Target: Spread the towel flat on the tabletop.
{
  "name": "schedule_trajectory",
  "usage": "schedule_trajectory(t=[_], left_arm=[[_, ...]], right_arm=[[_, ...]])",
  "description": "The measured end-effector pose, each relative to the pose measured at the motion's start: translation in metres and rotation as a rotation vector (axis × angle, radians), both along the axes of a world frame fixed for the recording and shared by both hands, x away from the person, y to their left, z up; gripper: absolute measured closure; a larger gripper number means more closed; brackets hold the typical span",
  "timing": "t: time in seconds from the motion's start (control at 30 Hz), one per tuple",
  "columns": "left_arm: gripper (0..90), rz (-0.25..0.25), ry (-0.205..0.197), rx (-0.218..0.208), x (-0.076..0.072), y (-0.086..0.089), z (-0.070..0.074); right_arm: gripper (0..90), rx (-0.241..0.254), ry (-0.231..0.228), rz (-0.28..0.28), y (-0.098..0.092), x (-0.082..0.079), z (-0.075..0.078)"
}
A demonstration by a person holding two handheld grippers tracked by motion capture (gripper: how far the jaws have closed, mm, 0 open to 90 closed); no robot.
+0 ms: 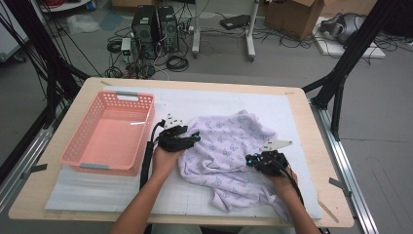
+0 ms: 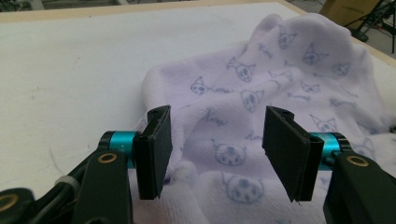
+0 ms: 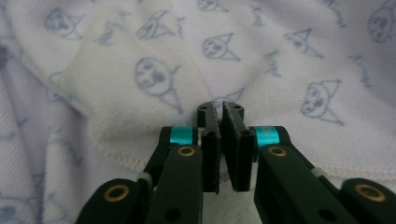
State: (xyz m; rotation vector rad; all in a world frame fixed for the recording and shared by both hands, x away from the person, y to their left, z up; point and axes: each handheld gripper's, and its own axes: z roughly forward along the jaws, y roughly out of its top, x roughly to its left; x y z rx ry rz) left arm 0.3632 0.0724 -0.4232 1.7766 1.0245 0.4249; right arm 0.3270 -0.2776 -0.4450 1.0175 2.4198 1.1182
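A crumpled white cloth (image 1: 229, 141) printed with small blue cat faces lies on the white mat, right of centre. At the cloth's left edge is my left gripper (image 1: 195, 138). In the left gripper view this gripper (image 2: 217, 154) stands open, its pads wide apart, with a fold of the cloth (image 2: 280, 70) lying between and below them, untouched. My right gripper (image 1: 249, 160) is at the cloth's lower right part. In the right gripper view its jaws (image 3: 220, 140) are pressed together on a thin bit of the cloth (image 3: 140, 70) near the stitched hem.
A pink plastic basket (image 1: 117, 95) with nothing in it stands at the left of the table, close to my left forearm. The white mat (image 1: 97, 192) covers most of the wooden tabletop (image 1: 311, 126). Computers, cables and boxes sit on the floor beyond.
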Motion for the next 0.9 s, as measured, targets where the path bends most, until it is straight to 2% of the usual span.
schedule_trajectory(t=[0.03,0.1,0.17,0.27,0.37,0.43,0.53,0.57,0.6,0.63,0.67,0.7,0.73,0.8,0.83,0.87,0.9], left_arm=[[42.7,-0.002,0.005,-0.004,-0.002,0.002,0.000],[42.4,-0.003,0.015,-0.006,-0.005,0.005,-0.001],[42.3,-0.010,0.022,-0.004,-0.007,0.008,-0.001],[42.4,-0.037,0.030,0.004,-0.011,0.010,-0.002],[42.0,-0.064,0.054,0.003,-0.014,0.010,-0.004],[39.5,-0.097,0.089,0.021,-0.015,0.007,-0.005],[37.4,-0.139,0.115,0.081,-0.019,-0.001,-0.007],[37.1,-0.144,0.108,0.113,-0.020,-0.003,-0.008],[37.1,-0.136,0.095,0.128,-0.022,-0.005,-0.010],[37.2,-0.131,0.098,0.123,-0.023,-0.005,-0.014],[37.4,-0.129,0.113,0.126,-0.023,-0.006,-0.017],[37.4,-0.130,0.126,0.137,-0.023,-0.008,-0.021],[37.4,-0.143,0.146,0.154,-0.023,-0.010,-0.023],[37.5,-0.131,0.100,0.224,-0.027,-0.019,-0.023],[47.1,-0.136,0.074,0.256,-0.030,-0.022,-0.023],[62.3,-0.153,0.071,0.258,-0.030,-0.024,-0.022],[75.2,-0.145,0.080,0.256,-0.029,-0.026,-0.021]], right_arm=[[87.8,0.015,-0.010,-0.029,-0.006,0.007,0.001],[88.4,0.065,-0.027,-0.121,-0.021,0.022,0.003],[88.4,0.069,-0.046,-0.215,-0.033,0.036,0.007],[88.4,0.134,-0.057,-0.329,-0.052,0.053,0.016],[88.2,0.139,-0.071,-0.432,-0.063,0.058,0.023],[83.6,0.166,-0.070,-0.460,-0.066,0.055,0.024],[68.2,0.192,-0.068,-0.444,-0.066,0.046,0.028],[67.5,0.196,-0.072,-0.429,-0.065,0.041,0.030],[65.7,0.195,-0.083,-0.406,-0.065,0.034,0.032],[64.9,0.192,-0.089,-0.388,-0.063,0.026,0.034],[64.2,0.191,-0.086,-0.353,-0.062,0.020,0.034],[63.8,0.176,-0.073,-0.315,-0.059,0.013,0.035],[64.3,0.150,-0.082,-0.283,-0.057,0.007,0.034],[64.5,0.146,-0.067,-0.226,-0.055,-0.004,0.030],[64.6,0.151,-0.054,-0.214,-0.054,-0.007,0.026],[64.9,0.159,-0.040,-0.201,-0.052,-0.010,0.023],[65.3,0.164,-0.026,-0.186,-0.049,-0.011,0.019]])
